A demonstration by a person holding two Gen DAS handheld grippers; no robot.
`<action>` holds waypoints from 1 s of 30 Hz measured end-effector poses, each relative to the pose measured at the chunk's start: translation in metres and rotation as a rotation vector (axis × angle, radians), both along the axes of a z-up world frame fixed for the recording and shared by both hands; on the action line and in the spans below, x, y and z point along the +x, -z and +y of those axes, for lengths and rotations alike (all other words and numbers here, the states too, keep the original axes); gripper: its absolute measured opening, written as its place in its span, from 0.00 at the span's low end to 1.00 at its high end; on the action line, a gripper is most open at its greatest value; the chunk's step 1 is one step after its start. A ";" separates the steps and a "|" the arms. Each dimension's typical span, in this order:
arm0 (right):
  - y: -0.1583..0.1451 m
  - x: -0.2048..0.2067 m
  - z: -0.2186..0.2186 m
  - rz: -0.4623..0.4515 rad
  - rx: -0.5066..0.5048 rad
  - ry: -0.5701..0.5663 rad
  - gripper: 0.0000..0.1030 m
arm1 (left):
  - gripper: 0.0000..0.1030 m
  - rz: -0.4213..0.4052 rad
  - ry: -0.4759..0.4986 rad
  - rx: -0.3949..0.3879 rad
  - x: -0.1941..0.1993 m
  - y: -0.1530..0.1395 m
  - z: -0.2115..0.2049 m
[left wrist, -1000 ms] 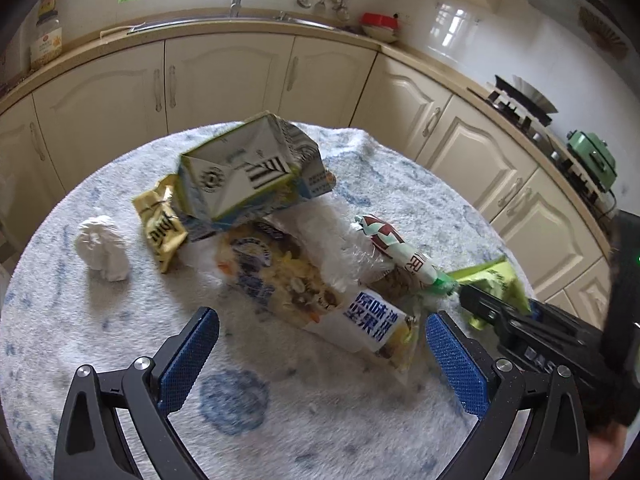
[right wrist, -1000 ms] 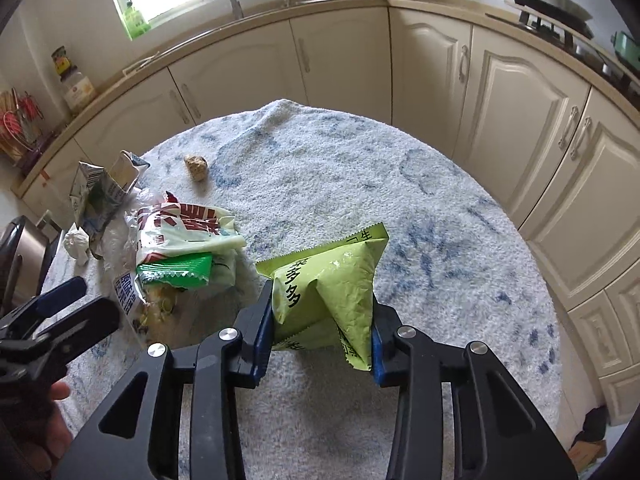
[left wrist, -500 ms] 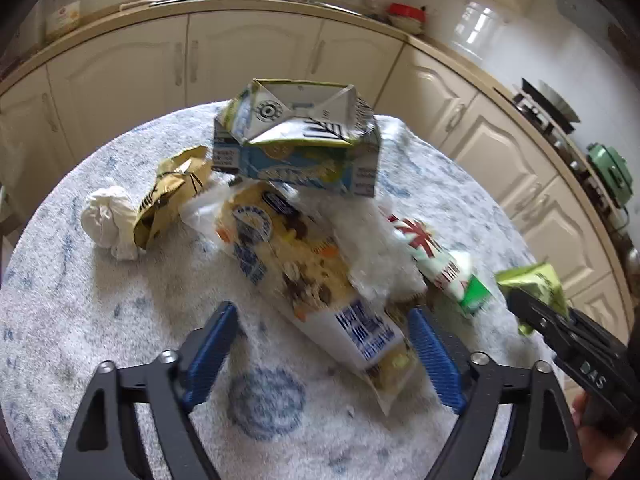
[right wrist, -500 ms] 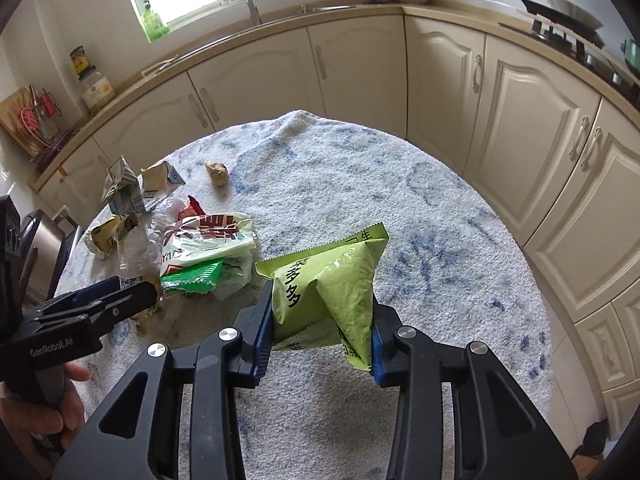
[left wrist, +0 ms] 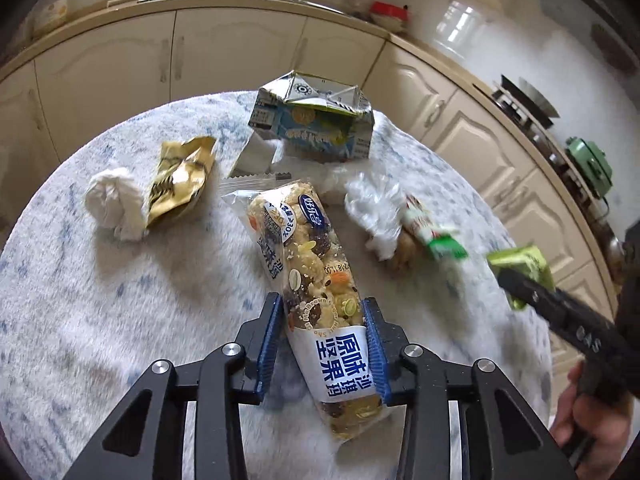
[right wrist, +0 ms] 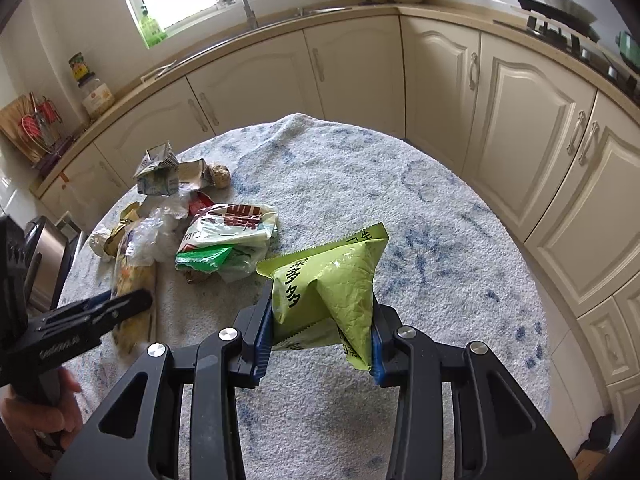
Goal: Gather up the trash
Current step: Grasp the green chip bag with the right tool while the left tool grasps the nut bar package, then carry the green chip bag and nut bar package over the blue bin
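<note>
My left gripper [left wrist: 324, 332] is shut on a long clear snack bar packet [left wrist: 308, 264] with a white and blue label; the packet points away over the table. It also shows in the right wrist view [right wrist: 132, 280]. My right gripper [right wrist: 320, 328] is shut on a green crinkled snack bag [right wrist: 332, 276], held above the table; the bag shows at the right in the left wrist view [left wrist: 524, 268]. On the table lie a crushed milk carton [left wrist: 316, 124], a gold wrapper [left wrist: 180, 180], a white tissue ball [left wrist: 112, 204], crumpled clear plastic [left wrist: 376, 208] and a red, white and green packet [left wrist: 432, 232].
The round table [right wrist: 400, 200] carries a white and blue fluffy cloth. A small brown lump [right wrist: 221, 176] lies near its far edge. Cream kitchen cabinets [right wrist: 440, 80] curve around behind, with a sink and window at the back and a stove [left wrist: 520, 100] on the right.
My left gripper moved forward and closed its jaws on the snack bar packet, which was lying between open jaws before. My right gripper kept its hold on the green bag.
</note>
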State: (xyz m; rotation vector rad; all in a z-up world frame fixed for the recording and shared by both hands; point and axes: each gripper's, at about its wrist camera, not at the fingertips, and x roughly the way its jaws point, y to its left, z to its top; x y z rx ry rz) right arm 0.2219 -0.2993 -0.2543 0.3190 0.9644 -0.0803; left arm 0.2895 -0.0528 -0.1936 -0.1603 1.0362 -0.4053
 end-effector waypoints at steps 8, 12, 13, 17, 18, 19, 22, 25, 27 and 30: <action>-0.010 -0.013 0.007 -0.023 0.009 0.000 0.37 | 0.30 -0.051 0.038 0.010 -0.006 -0.014 0.000; -0.024 -0.027 0.003 -0.054 0.016 0.013 0.37 | 0.30 -0.083 0.054 0.000 -0.025 -0.022 -0.005; -0.028 -0.032 0.001 -0.063 0.020 0.019 0.37 | 0.30 -0.088 0.053 -0.010 -0.029 -0.025 -0.005; -0.042 -0.047 -0.004 -0.094 0.025 0.031 0.37 | 0.30 -0.130 0.059 -0.052 -0.055 -0.039 0.000; -0.045 -0.052 -0.005 -0.103 0.028 0.035 0.37 | 0.29 -0.147 0.064 -0.062 -0.062 -0.045 -0.001; -0.049 -0.057 -0.008 -0.114 0.032 0.042 0.37 | 0.30 -0.164 0.069 -0.067 -0.068 -0.051 -0.003; -0.059 -0.073 -0.017 -0.142 0.035 0.065 0.37 | 0.30 -0.219 0.095 -0.080 -0.090 -0.066 -0.007; -0.070 -0.091 -0.027 -0.171 0.033 0.096 0.37 | 0.30 -0.273 0.146 -0.085 -0.106 -0.082 -0.026; -0.078 -0.105 -0.038 -0.190 0.028 0.126 0.37 | 0.30 -0.308 0.194 -0.090 -0.116 -0.093 -0.045; -0.088 -0.133 -0.059 -0.215 0.009 0.187 0.37 | 0.30 -0.338 0.276 -0.110 -0.132 -0.103 -0.069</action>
